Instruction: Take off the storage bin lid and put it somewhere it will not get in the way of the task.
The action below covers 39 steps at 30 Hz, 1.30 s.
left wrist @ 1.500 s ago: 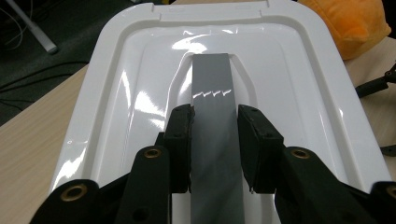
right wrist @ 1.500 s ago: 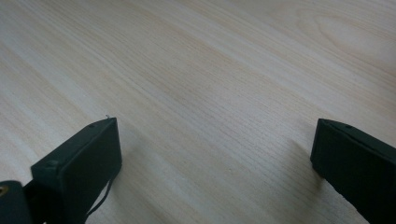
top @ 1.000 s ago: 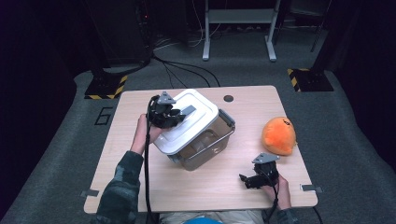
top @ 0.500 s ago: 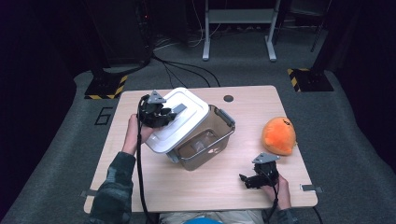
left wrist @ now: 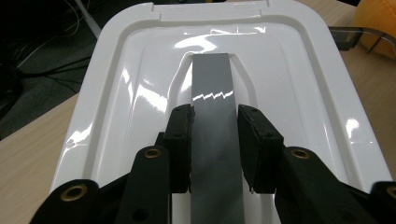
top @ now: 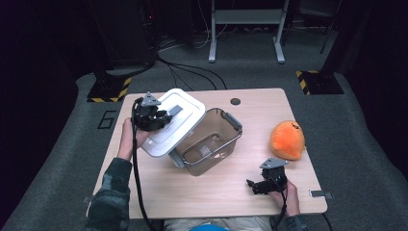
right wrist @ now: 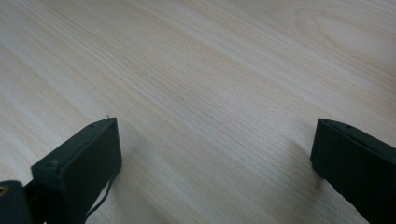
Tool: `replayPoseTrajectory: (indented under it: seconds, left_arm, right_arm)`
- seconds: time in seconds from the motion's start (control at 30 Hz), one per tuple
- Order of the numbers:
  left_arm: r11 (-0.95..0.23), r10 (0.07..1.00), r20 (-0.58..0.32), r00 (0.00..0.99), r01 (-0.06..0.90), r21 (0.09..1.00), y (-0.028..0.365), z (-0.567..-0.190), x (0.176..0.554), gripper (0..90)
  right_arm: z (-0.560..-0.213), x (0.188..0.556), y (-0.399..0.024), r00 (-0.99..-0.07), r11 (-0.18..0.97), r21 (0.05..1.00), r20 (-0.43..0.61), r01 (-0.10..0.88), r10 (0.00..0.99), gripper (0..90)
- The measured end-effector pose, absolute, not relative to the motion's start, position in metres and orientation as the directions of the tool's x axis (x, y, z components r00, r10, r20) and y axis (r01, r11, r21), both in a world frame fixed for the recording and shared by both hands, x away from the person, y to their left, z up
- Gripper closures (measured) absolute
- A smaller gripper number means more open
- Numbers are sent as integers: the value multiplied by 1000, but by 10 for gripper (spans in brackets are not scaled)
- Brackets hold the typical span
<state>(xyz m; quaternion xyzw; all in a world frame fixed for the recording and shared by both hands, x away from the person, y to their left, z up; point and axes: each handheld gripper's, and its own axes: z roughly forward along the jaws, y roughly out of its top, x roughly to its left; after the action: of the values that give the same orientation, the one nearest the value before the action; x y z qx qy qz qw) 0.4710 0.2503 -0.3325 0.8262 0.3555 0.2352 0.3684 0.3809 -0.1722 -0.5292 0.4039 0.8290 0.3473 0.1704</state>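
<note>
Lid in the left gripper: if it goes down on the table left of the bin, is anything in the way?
Nothing visible. The lid, held by its grey handle in the left gripper, hangs over bare table left of the bin.

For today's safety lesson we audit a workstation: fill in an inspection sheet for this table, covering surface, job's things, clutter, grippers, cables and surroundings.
Surface: pale wooden table with a dark round hole near the far edge.
Job's things: white lid lifted off, tilted over the left rim of the clear bin; bin looks empty.
Clutter: orange plush toy lying right of the bin, apart from it.
Grippers: left gripper shut on the lid's grey handle; right gripper open, low over bare wood.
Cables: black cable trailing from the left gripper; more on the floor behind.
Surroundings: grey carpet, hazard-striped stand feet, metal frame.
</note>
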Motion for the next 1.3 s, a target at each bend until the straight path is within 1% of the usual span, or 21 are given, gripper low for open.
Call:
replayPoseTrajectory:
  seconds: [0.33, 0.8, 1.07, 1.3]
  left_arm:
    - [-440, 804, 122, 582, 444, 781, 273, -333, 469, 663]
    - [-359, 872, 92, 481, 501, 788, 303, -343, 470, 663]
    - [-302, 909, 70, 410, 533, 790, 316, -353, 470, 664]
    - [-240, 943, 48, 329, 570, 786, 327, -366, 472, 664]
  right_arm:
    - [-529, 381, -172, -610, 428, 715, -2, 553, 792, 15]
    - [-529, 381, -173, -615, 434, 713, -5, 550, 788, 15]
    - [-529, 381, -172, -613, 433, 713, -5, 551, 790, 16]
    - [-529, 381, -173, -611, 431, 714, -5, 552, 791, 16]
